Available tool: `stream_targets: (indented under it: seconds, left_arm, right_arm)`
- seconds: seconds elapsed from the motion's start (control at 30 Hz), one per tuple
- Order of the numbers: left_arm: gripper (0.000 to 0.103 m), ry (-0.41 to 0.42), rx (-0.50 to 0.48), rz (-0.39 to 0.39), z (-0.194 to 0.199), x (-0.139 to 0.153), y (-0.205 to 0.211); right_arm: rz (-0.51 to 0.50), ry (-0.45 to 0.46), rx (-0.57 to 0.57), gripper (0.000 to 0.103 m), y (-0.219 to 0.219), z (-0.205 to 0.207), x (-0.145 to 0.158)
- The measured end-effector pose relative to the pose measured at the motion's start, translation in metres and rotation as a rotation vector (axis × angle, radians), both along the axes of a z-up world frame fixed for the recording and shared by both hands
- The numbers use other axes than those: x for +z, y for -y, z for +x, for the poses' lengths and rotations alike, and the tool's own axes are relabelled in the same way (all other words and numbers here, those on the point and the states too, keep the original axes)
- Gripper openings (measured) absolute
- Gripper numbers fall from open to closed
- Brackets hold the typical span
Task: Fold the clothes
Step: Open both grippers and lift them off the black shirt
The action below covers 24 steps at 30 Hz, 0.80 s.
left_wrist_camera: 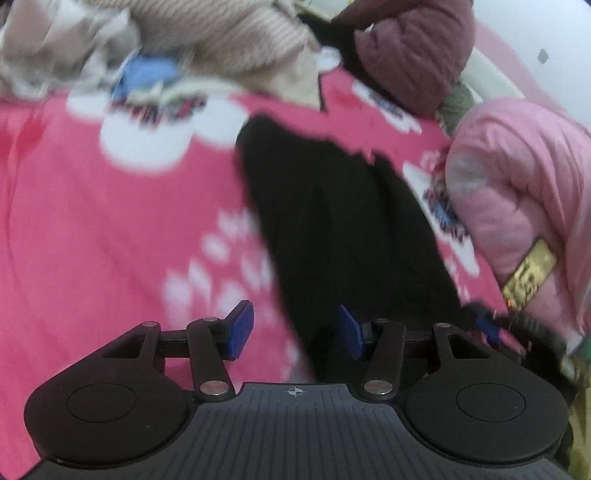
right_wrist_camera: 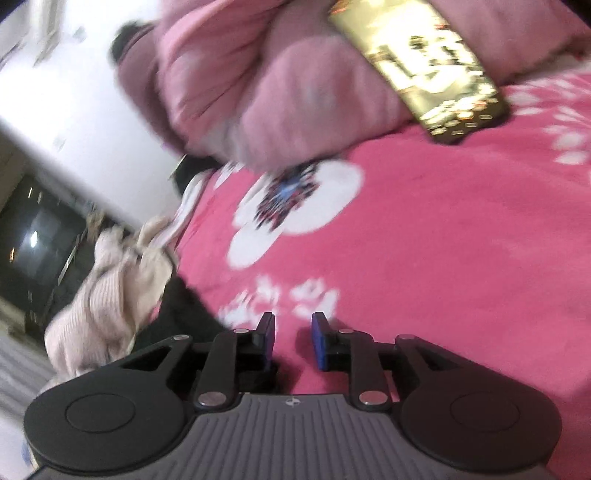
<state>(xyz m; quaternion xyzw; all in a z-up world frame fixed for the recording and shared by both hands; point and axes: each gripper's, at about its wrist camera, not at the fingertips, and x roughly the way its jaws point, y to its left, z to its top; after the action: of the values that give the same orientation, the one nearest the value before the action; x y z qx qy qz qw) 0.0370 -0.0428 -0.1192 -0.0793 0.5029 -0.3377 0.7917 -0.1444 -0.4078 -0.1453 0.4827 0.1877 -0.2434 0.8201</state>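
Both views are smeared by motion, so edges and fabric textures read poorly. In the left wrist view the left gripper (left_wrist_camera: 296,330) stands released, its blue pads (left_wrist_camera: 241,329) well apart with nothing between them; it hangs over the near end of a black garment (left_wrist_camera: 332,206) that lies stretched across a pink blanket (left_wrist_camera: 92,221) with white flower patches. The garment's near end runs under the gripper body and is hidden there, so its full shape cannot be told, and whether it is trousers or a top is unclear. At the far edge a heap of clothes sits cut off by the frame: a beige ribbed knit (left_wrist_camera: 221,33), a maroon quilted jacket (left_wrist_camera: 410,55) and something blue (left_wrist_camera: 147,74) too blurred to name. To the right a pink padded jacket (left_wrist_camera: 517,184) bulges, and against it leans a phone (left_wrist_camera: 530,273) with a lit screen, half hidden by a dark cable or strap just below it.

In the right wrist view the right gripper (right_wrist_camera: 293,341) is also released, its pads a narrow gap apart and empty, above bare blanket (right_wrist_camera: 443,258). The pink jacket (right_wrist_camera: 277,92) and the phone (right_wrist_camera: 417,70) lie ahead; the black garment (right_wrist_camera: 184,314) shows only as a dark sliver at the left, beside the beige knit (right_wrist_camera: 110,288).
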Motion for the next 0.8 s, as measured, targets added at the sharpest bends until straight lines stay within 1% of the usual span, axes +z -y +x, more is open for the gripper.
stream_targets:
  seconds: [0.07,0.17,0.23,0.27,0.33,0.4,0.5,0.57,0.63,0.73,0.8]
  left_arm:
    - [0.051,-0.028,-0.007,-0.009,-0.008,-0.008,-0.002]
    - [0.051,-0.044,-0.022,-0.032,-0.016,-0.016,-0.003]
    - [0.051,-0.043,-0.034,-0.049,-0.019,-0.017,-0.003]
    - [0.051,-0.042,-0.039,-0.057,-0.021,-0.018,-0.003]
    - [0.051,-0.052,-0.042,-0.079,-0.022,-0.021,-0.004]
    - [0.051,-0.067,-0.038,-0.104,-0.022,-0.021,-0.007]
    - [0.051,-0.07,-0.04,-0.148,-0.023,-0.018,-0.013]
    - [0.051,-0.096,-0.05,-0.161,-0.023,-0.023,-0.011]
    - [0.051,-0.123,-0.065,-0.134,-0.024,-0.031,-0.002]
    - [0.051,-0.088,-0.096,-0.098,-0.031,-0.033,0.008]
    - [0.051,-0.101,-0.094,-0.113,-0.032,-0.035,0.008]
  right_arm:
    - [0.054,0.025,-0.019,0.025,0.007,-0.007,0.001]
    - [0.171,0.049,0.027,0.031,0.011,-0.012,0.002]
    - [0.235,0.042,0.076,0.037,0.009,-0.008,-0.001]
    - [0.265,0.036,0.104,0.039,0.008,-0.005,-0.003]
    - [0.325,0.022,0.157,0.04,0.005,0.002,-0.008]
    - [0.382,-0.006,0.179,0.04,0.003,0.01,-0.016]
    - [0.393,-0.013,0.178,0.04,0.0,0.016,-0.018]
    - [0.412,-0.012,0.165,0.039,0.001,0.017,-0.02]
    - [0.433,-0.009,0.152,0.039,0.002,0.017,-0.022]
    - [0.456,-0.007,0.135,0.04,0.002,0.018,-0.024]
    - [0.476,-0.005,0.114,0.04,0.002,0.015,-0.026]
